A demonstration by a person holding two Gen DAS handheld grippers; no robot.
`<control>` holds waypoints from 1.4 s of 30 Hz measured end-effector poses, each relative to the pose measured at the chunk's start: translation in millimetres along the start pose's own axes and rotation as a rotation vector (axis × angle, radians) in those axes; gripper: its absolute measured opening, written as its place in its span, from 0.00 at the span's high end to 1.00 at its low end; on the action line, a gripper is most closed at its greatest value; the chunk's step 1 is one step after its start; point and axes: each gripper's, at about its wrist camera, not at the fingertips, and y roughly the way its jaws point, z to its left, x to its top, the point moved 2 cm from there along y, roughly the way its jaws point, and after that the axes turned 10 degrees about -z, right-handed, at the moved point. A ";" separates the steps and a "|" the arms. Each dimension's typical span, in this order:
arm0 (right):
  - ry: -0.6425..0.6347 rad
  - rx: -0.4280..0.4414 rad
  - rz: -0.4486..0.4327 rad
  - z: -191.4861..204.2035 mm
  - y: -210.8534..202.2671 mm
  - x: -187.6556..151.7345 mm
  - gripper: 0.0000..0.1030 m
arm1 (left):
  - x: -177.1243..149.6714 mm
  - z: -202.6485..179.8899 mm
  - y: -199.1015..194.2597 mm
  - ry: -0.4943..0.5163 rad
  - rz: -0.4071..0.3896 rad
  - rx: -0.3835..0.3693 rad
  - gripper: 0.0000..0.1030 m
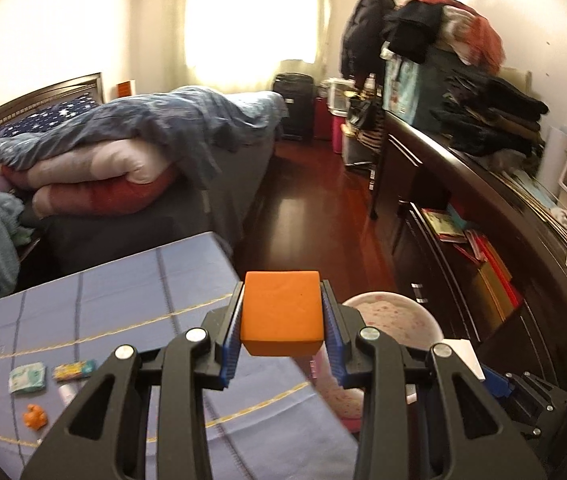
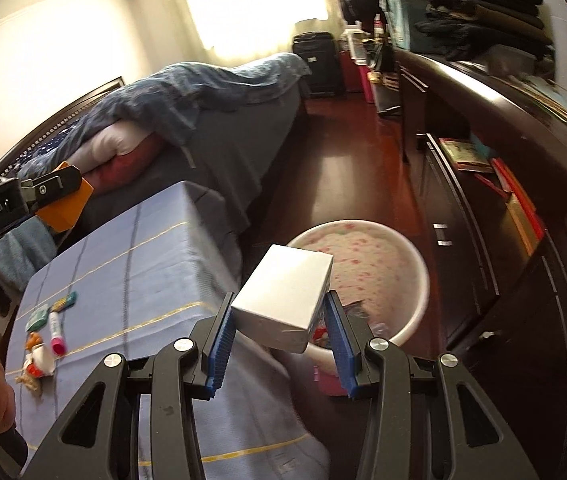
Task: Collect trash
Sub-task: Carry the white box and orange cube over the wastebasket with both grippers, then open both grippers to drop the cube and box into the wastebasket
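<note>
My left gripper [image 1: 283, 312] is shut on an orange box [image 1: 281, 312] and holds it in the air over the table's right edge. The box also shows in the right wrist view [image 2: 65, 204]. My right gripper [image 2: 279, 316] is shut on a white box [image 2: 283, 292], tilted, just above the near rim of a pink-speckled white bin [image 2: 411, 260] on the floor. The bin also shows in the left wrist view [image 1: 423, 316]. Some wrappers lie in the bin's bottom.
A table with a blue cloth [image 2: 143, 248] holds small packets [image 1: 27, 378], a pink-capped marker [image 2: 56, 330] and an orange toy [image 1: 34, 416]. A bed [image 1: 155, 152] stands behind it. A dark dresser [image 2: 503, 200] runs along the right. Wood floor [image 2: 343, 168] lies between.
</note>
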 end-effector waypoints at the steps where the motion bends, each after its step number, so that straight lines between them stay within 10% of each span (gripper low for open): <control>1: 0.002 -0.012 -0.001 -4.9 2.7 0.9 0.57 | 0.1 -5.4 5.0 0.004 0.003 -0.012 0.65; 25: 0.019 -0.192 0.020 -67.1 75.9 8.9 0.57 | -12.4 -87.1 131.3 0.033 0.115 -0.249 0.64; 32: 0.010 -0.223 0.016 -68.9 87.4 5.5 0.44 | -7.5 -79.9 139.6 0.004 0.079 -0.267 0.22; 42: 0.020 -0.212 0.023 -60.4 72.6 2.0 0.38 | 5.1 -56.2 113.5 0.013 0.021 -0.174 0.17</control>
